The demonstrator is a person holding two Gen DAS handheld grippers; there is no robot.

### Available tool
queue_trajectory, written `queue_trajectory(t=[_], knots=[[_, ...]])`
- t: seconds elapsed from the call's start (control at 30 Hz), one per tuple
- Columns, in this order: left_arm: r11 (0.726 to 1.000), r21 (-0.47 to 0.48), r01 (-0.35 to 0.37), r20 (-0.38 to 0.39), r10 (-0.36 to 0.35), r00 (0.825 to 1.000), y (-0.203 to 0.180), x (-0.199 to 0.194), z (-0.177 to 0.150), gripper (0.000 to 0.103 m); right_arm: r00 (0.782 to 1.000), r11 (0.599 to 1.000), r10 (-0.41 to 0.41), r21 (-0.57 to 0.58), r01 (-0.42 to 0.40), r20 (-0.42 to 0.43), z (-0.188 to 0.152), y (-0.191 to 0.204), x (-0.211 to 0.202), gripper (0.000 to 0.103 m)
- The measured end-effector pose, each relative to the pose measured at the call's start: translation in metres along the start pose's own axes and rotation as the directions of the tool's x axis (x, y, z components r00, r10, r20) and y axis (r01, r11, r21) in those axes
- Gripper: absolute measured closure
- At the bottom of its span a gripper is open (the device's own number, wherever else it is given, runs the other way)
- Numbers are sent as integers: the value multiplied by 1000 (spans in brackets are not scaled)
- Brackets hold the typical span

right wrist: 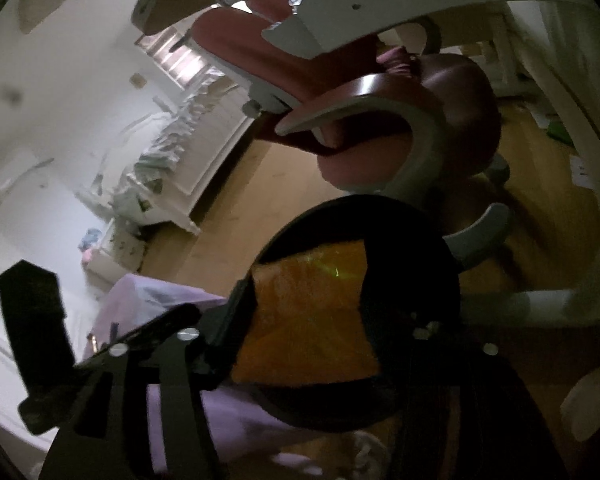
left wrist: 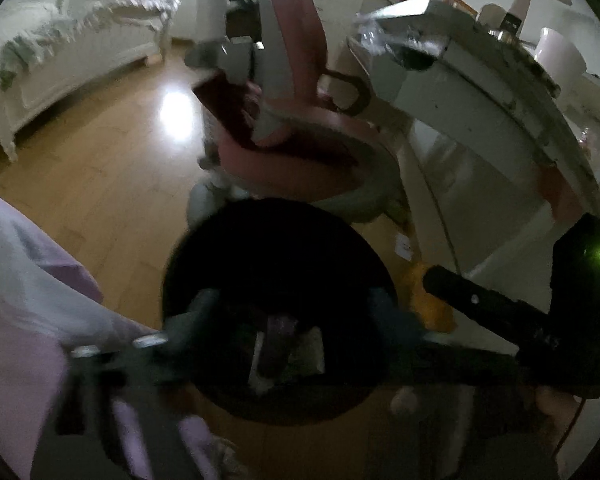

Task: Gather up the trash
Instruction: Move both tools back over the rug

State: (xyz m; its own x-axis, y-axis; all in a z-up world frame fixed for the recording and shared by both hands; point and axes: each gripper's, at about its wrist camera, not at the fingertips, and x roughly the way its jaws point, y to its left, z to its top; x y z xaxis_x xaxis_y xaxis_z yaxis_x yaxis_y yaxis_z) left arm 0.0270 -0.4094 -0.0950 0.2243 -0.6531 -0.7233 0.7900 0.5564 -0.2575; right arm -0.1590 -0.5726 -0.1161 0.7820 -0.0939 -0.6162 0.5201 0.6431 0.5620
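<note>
A round black bin (left wrist: 284, 248) stands on the wooden floor below both grippers. My left gripper (left wrist: 292, 316) hangs over its mouth with the jaws wide apart and nothing between them. Purple and white wrappers (left wrist: 280, 344) lie inside the bin beneath it. In the right wrist view an orange packet (right wrist: 308, 304) sits between the fingers of my right gripper (right wrist: 312, 320), over the bin (right wrist: 420, 264). Those jaws stand apart and do not visibly press on it. The same orange packet (left wrist: 436, 300) shows at the bin's right side in the left wrist view.
A pink desk chair (left wrist: 292, 92) stands just behind the bin, under the edge of a white desk (left wrist: 480, 92). A white bed (left wrist: 60, 52) lies across the wooden floor. A person's lilac clothing (left wrist: 20, 300) is close on the left.
</note>
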Motion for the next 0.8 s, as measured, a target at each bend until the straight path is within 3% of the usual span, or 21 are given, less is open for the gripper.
queue_trajectory(t=[0.13,0.27,0.37,0.5,0.57,0.7,0.8], knots=[[1000,9,-25,15,25,1000,-1,-12,3,5,1000,1000,-16,11,16,5,0,-1,0,24],[999,-22,-44,9,44,999,3,-27,5,5,1000,1000,-27,3,27,-6,-1,4,1,19],[994,-35,-106,34,107,994,8,-44,2,5,999,999,-32,-13,32,-17,-4,10,2,13],[979,-66,-194,81,200,977,21,-74,-5,5,999,1000,-16,-20,15,-38,-9,22,5,10],[961,-102,-258,100,268,958,34,-91,-9,5,999,999,-13,-39,11,-48,-13,30,6,10],[945,-186,-268,137,295,946,69,-129,-20,5,998,995,-1,-101,-6,-64,-22,58,10,10],[912,-263,-314,153,360,920,102,-160,-32,5,998,989,-9,-150,-1,-70,-30,83,14,9]])
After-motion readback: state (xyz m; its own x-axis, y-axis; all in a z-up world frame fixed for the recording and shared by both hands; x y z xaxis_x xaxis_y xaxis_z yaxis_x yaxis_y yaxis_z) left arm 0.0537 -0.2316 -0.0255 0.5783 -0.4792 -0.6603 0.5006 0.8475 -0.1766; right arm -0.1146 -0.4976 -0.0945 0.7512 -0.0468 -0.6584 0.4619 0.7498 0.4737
